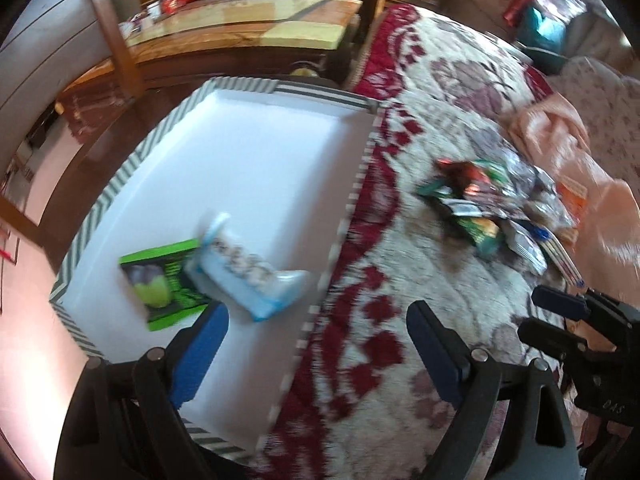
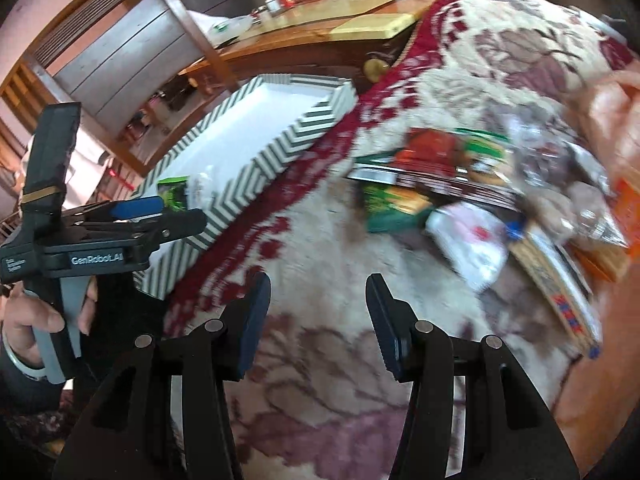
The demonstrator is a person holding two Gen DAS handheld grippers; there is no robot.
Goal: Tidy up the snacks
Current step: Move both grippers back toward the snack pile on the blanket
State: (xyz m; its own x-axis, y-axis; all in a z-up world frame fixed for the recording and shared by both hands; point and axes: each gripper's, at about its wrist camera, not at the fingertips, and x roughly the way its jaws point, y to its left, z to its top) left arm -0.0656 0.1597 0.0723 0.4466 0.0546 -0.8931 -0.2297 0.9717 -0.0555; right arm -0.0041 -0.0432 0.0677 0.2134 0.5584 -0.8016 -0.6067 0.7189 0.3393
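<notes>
A white box with green-and-white zigzag walls (image 1: 120, 184) (image 2: 256, 168) stands on a patterned blanket. Inside it lie a green packet (image 1: 160, 280) (image 2: 174, 192) and a white-and-blue packet (image 1: 248, 268) (image 2: 202, 188), which partly overlaps the green one. A loose pile of snack packets (image 1: 480, 204) (image 2: 460, 184) lies on the blanket to the right of the box. My left gripper (image 1: 316, 316) (image 2: 180, 210) is open and empty, straddling the box's right wall. My right gripper (image 2: 318, 284) (image 1: 536, 312) is open and empty above bare blanket, short of the pile.
The red-and-cream blanket (image 1: 400, 240) covers the surface. A peach cloth (image 1: 560, 152) lies at the far right behind the pile. Behind the box stand a glossy wooden table (image 1: 240, 20) and a wooden chair frame (image 1: 116, 32). A hand (image 2: 36, 320) holds the left gripper's handle.
</notes>
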